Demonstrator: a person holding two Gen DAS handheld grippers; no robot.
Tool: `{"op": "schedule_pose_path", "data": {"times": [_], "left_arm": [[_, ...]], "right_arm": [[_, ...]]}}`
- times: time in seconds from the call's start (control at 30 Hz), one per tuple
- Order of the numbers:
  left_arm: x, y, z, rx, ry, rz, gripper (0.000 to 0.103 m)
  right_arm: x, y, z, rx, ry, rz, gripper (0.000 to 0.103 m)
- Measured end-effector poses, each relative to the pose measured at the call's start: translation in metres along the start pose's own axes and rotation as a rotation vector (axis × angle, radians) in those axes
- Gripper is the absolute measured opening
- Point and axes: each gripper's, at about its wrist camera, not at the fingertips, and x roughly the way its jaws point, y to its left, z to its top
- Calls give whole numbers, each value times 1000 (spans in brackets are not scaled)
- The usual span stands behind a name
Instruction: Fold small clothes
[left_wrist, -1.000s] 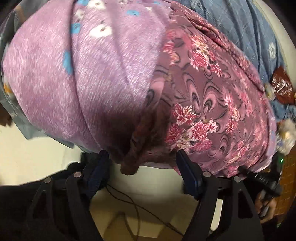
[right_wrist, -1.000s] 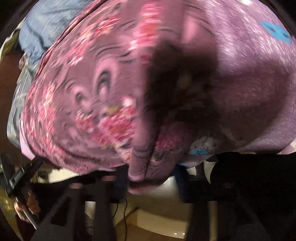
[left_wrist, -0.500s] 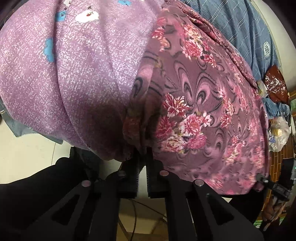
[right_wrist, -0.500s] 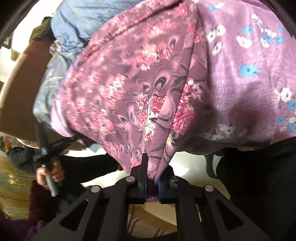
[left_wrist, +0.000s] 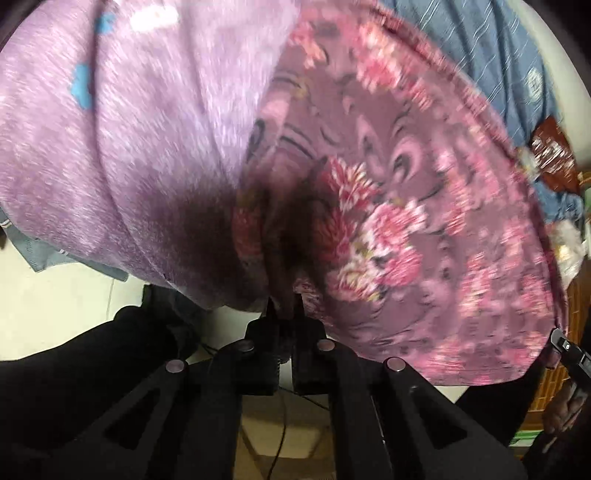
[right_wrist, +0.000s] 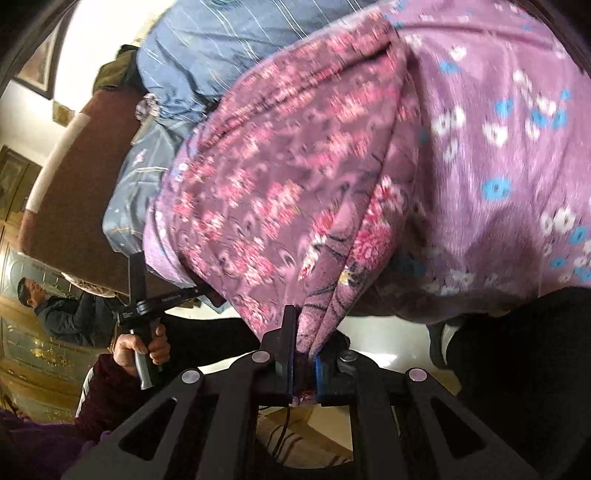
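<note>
1. Down at the lower centre of the left wrist view, the left gripper (left_wrist: 281, 306) has just been closing and now has its jaws pressed together on a bunched edge of the floral mauve garment (left_wrist: 406, 206), the cloth pinched between the black fingers (left_wrist: 266, 314).
2. Likewise, at the lower centre of the right wrist view, the right gripper (right_wrist: 304, 354) is clamped on a gathered fold of the same floral mauve garment (right_wrist: 280, 192); a strip of cloth runs down between its blue-edged pads and pokes out just below them.
3. Above each gripper the garment drapes up and fills the middle of the frame, blurred in both views.
4. Beside it lies a lilac speckled cloth (left_wrist: 140, 140) with small blue and white flowers: upper left in the left wrist view, upper right (right_wrist: 509, 155) in the right wrist view.
5. Farther off, a blue striped fabric (left_wrist: 491, 59) sits along the top right in the left view and the top centre (right_wrist: 229, 48) in the right.
6. Only the right wrist view shows, at lower left, a hand (right_wrist: 142, 345) gripping a black handle, and a brown mattress-like edge (right_wrist: 77, 177) at mid-left.
7. Only the left wrist view shows a dark red wrapper (left_wrist: 554, 155) at the right edge.
</note>
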Motion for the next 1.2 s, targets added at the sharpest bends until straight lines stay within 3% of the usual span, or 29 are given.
{"op": "schedule_pose_path", "data": {"times": [0.23,0.33,0.47,0.67,0.8,0.93,1.07,1.2], "left_arm": [[-50,-11,-7,69,-36,-134,2],[-68,-16,-6,83,-59,-176,2],[-82,-33,0,116,-79,-224,2],[-111,-55,35,132,-134,-351,2],[-134,-66,85,130,-205,-413,2],[-147,-69,139,122,-279,-422,2],[-138,-66,215,69,-332,-418,2],[-102,-64,297,12,-349,-376,2]], "right_arm": [[-51,23,17,-100,-125,51,6],[-40,18,24,-73,-99,28,6],[-27,8,21,-22,-74,63,6],[-48,10,36,-10,-128,137,6],[-66,14,69,-3,-204,204,6],[-80,12,121,32,-316,256,5],[-81,0,194,105,-412,259,5],[-59,-23,277,174,-474,219,5]]}}
